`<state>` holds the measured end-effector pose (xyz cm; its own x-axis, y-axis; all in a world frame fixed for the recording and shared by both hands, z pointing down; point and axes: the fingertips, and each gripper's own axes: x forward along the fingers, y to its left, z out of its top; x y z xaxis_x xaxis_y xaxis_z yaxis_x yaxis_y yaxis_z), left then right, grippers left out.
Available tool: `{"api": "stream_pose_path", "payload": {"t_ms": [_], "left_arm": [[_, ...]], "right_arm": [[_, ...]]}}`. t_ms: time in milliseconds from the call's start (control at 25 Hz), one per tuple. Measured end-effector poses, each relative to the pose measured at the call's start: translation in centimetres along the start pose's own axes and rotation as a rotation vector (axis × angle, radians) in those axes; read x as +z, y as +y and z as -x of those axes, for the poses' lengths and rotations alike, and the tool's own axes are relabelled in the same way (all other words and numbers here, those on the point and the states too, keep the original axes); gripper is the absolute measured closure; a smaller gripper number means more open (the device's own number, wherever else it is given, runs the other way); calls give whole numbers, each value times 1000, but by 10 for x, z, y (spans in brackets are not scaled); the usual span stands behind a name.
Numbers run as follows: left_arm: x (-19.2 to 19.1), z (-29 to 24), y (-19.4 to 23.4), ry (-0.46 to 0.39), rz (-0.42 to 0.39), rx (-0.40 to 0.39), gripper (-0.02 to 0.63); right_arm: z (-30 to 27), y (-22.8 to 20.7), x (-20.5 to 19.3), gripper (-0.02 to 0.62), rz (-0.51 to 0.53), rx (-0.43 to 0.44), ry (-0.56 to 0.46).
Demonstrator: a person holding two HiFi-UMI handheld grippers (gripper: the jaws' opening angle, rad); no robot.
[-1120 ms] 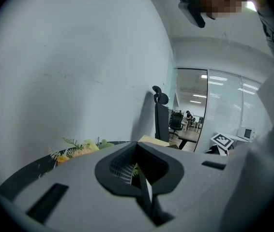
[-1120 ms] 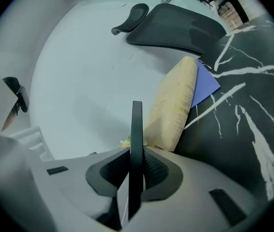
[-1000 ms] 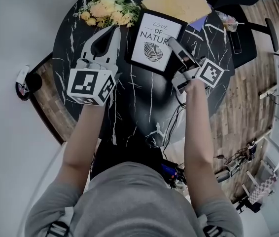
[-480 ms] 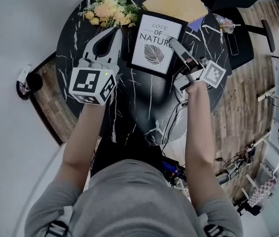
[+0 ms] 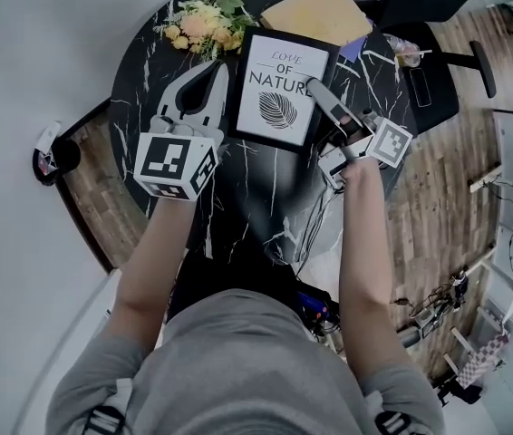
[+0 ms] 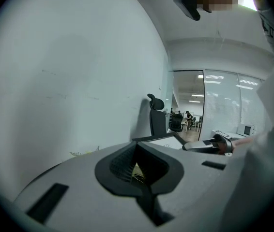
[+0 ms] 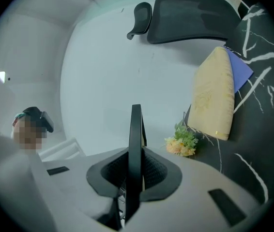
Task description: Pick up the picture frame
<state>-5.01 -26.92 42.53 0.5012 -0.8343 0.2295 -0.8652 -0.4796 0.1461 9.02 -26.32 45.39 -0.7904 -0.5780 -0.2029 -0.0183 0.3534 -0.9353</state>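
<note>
Right gripper fingers pinch the picture frame edge (left gripper fingers together, empty)

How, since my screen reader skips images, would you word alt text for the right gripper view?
The right gripper clamps a thin black picture frame, seen edge-on. Behind it lie yellow flowers and a tan envelope over a blue sheet on a black marble table, with a dark office chair beyond.

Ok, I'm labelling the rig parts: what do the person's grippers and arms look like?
The left gripper and right gripper have pale grey shells with dark ribbed lining. Each carries a white cube with black square markers. The person wears a grey short-sleeved shirt.
</note>
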Motion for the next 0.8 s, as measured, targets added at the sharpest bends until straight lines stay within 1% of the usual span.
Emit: {"api": "stream_pose_path", "payload": {"t_ms": [320,560,800], "left_arm": [[15,25,-7,-23,-21,10,600],[28,46,-14,-35,-44,16,600],[39,64,-18,-57,-55,30,600]], "right_arm": [[2,42,-3,529,34,55,14],[1,76,-15,529,55,97,42],[3,107,-15,529,81,141,39]]}}
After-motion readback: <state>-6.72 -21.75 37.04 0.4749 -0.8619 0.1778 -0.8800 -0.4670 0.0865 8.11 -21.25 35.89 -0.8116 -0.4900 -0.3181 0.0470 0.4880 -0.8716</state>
